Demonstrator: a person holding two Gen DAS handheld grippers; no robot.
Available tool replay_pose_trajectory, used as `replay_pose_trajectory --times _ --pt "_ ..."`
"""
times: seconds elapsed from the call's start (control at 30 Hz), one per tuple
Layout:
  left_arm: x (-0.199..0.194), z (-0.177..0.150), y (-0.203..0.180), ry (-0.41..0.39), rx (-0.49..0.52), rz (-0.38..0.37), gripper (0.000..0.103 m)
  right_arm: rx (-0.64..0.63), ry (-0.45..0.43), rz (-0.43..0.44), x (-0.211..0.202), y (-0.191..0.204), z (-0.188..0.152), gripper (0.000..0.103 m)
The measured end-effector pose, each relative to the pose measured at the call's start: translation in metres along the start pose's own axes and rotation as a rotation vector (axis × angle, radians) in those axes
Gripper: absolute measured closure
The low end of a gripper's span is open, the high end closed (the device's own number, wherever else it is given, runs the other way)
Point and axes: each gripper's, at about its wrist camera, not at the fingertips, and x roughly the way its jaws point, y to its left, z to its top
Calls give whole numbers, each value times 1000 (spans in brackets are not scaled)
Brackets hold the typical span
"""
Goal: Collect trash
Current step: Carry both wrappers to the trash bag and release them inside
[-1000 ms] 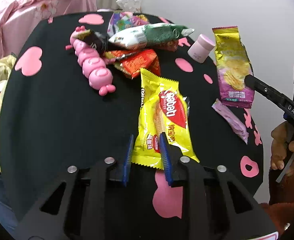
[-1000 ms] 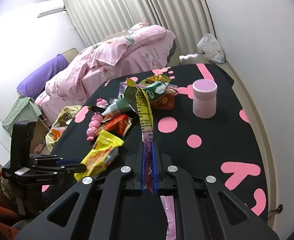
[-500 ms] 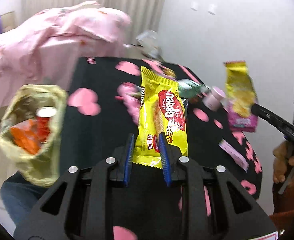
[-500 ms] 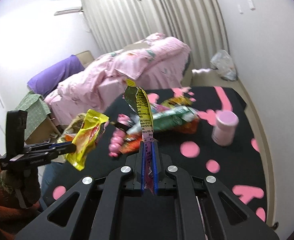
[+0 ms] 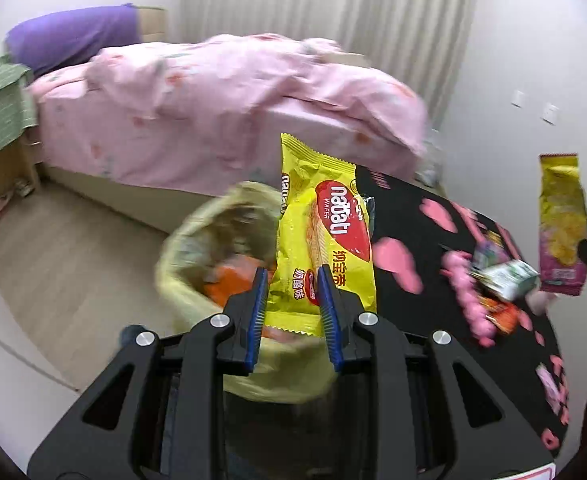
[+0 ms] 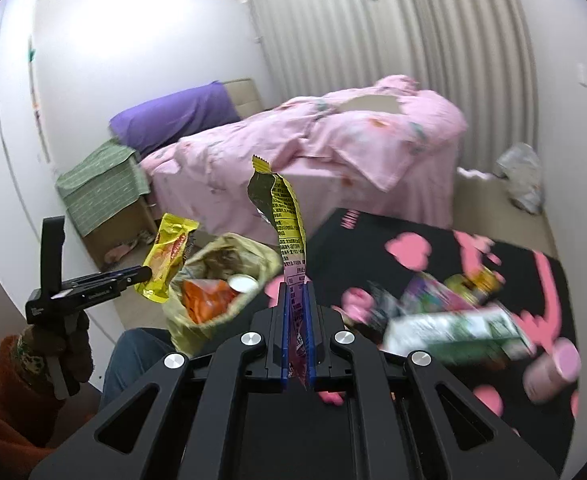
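Wafer pack [image 5: 325,240] clamped in left hand-held gripper [image 5: 291,292], above trash bag [image 5: 189,248]

The left tool [image 5: 293,312] now carries the wafer pack [image 5: 325,240] off the bench [image 5: 413,216], where it lay a second ago, to above the open trash bag [image 5: 197,248]. The right tool [image 6: 296,340] lifts its chip bag [image 6: 289,236] higher and swings toward that bag; the bed [image 6: 333,148] now fills both views.

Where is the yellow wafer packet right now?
The yellow wafer packet is clamped in the left gripper, lifted over the open trash bag, left of the black table.
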Motion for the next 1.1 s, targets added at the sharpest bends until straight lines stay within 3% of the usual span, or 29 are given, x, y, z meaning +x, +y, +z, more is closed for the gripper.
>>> replay_pose_trajectory --times 0.13,0.33,0.57,0.63,0.83,1.1 --pt "10 4 45 5 -94 72 78 -38 36 56 51 20 22 95" --pt "30 2 81 47 -181 89 78 -87 106 132 118 46 41 95" --pt "77 -1 64 135 -140 19 78 -54 233 233 192 59 39 95" --pt "95 -4 58 174 -112 36 78 -32 305 254 222 59 33 95" --pt "135 -10 45 245 -33 79 78 -92 472 192 291 61 4 95" --pt "158 -10 40 304 -20 55 78 -109 552 184 329 54 -9 95"
